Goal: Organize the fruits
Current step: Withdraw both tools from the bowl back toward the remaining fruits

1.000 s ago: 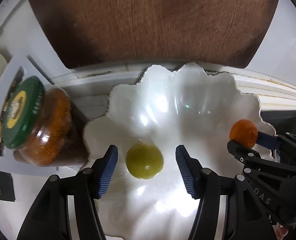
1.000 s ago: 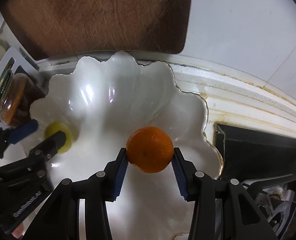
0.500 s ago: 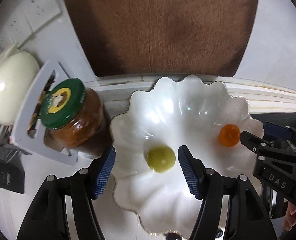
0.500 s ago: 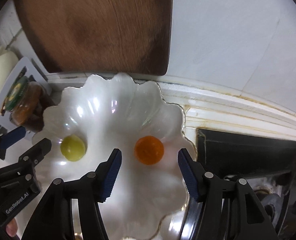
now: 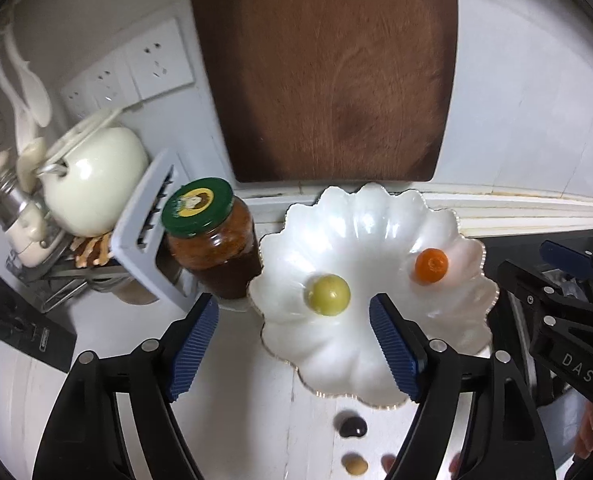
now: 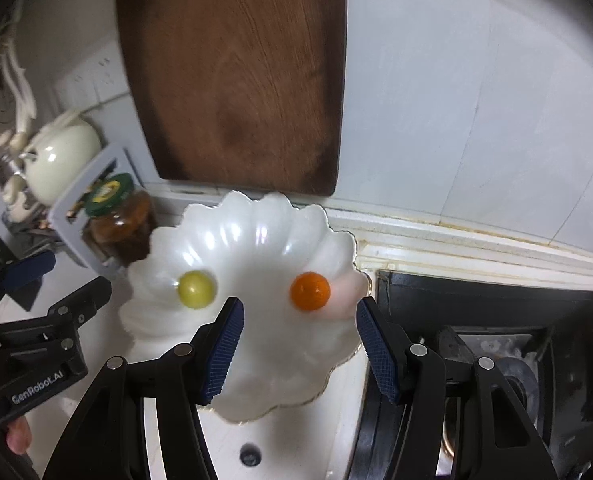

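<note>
**Both fruits in scalloped bowl, grippers empty above it**

We see a white scalloped bowl point(image 5: 380, 360) on the white counter, just beside a green-lidded jar point(image 5: 212, 236) and in front of a wooden cutting board point(image 5: 328, 80) leaning on the wall. Inside it a yellow-green round fruit point(image 5: 328, 294) sits left, an orange citrus point(image 5: 431, 265) right, well apart. Both are round, so we can give no long axis; the citrus's dimpled end seems to face up toward the camera, though we can't be sure.

The left gripper point(image 5: 294, 344) points down at the bowl's left rim, jaws opening, nothing pressed between them; the green fruit lies beyond the tips. The right gripper point(image 6: 298, 344) also tilts down, jaws apart and empty, citrus point(image 6: 309, 291) past its pads. A fingertip point(image 6: 16, 436) shows beneath the left gripper in the right wrist view. Small dark and tan bits point(image 5: 352, 426) lie on the counter near the bowl.
</note>
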